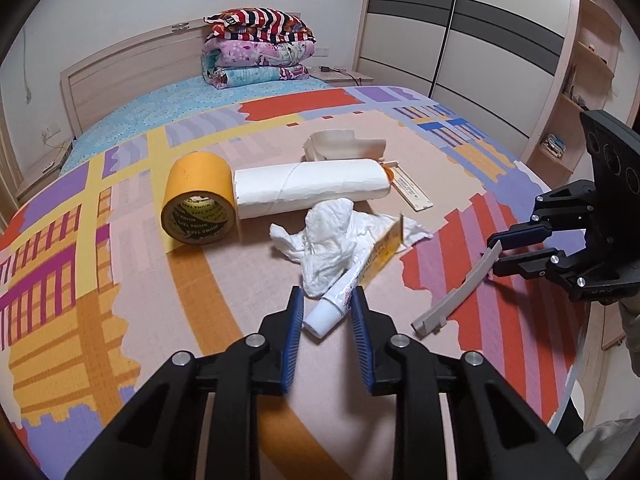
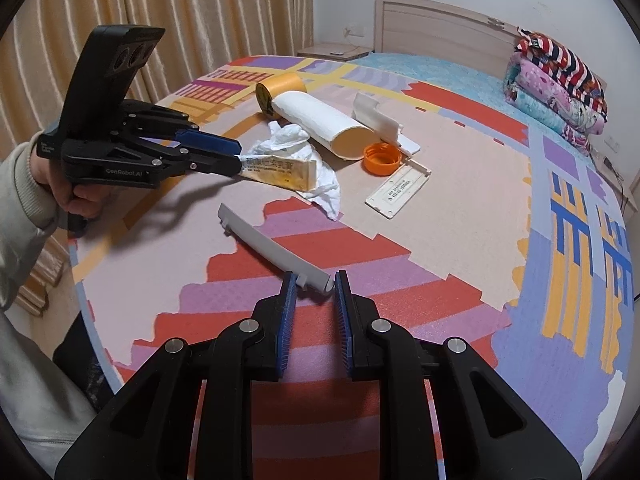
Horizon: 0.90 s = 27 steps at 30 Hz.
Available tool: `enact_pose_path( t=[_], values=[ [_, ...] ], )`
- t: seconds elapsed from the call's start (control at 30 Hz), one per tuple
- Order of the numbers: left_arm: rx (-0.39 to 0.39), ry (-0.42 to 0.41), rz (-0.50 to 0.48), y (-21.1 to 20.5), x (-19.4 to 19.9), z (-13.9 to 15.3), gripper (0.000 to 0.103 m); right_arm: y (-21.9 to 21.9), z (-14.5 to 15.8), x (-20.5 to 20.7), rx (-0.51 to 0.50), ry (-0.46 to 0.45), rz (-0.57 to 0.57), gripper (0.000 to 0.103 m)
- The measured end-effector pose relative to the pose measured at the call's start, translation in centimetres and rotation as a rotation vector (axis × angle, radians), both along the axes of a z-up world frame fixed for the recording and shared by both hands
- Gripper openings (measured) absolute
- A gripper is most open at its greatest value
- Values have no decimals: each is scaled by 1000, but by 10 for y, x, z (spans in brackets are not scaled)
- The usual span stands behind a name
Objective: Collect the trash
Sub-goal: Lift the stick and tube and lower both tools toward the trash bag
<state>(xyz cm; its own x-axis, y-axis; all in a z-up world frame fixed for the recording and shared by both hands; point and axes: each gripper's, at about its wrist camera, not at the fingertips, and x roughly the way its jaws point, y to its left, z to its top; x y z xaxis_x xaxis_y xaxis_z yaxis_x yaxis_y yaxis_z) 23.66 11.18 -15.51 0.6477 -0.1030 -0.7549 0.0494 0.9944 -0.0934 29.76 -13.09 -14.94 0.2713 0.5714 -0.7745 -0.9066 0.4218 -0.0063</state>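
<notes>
Left wrist view: the left gripper point(image 1: 326, 300) has its blue pads on either side of the capped end of a yellow-and-white tube point(image 1: 352, 280), closed onto it. Just beyond the tips lies a crumpled tissue point(image 1: 332, 240), then a white roll point(image 1: 312, 188) with a yellow tape roll point(image 1: 198, 200) to its left.

Right wrist view: the right gripper point(image 2: 314, 280) pinches one end of a grey plastic strip point(image 2: 264, 242) between narrow-set pads. Farther ahead sit an orange cap point(image 2: 382, 159) and a white tag point(image 2: 398, 189). All rest on the patterned bedspread point(image 2: 460, 220).
</notes>
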Motion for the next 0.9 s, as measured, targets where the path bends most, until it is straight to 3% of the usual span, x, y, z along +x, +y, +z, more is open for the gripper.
enact_pose_path(
  t=[0.37,0.9],
  values=[
    [-7,-68,2,-19,-35,26,13,-12,10,-17,28,-9,-29,20],
    [-5,-135,17,-44,-76,56,12,-29,27,-43,56,-62,-116,19]
  ],
)
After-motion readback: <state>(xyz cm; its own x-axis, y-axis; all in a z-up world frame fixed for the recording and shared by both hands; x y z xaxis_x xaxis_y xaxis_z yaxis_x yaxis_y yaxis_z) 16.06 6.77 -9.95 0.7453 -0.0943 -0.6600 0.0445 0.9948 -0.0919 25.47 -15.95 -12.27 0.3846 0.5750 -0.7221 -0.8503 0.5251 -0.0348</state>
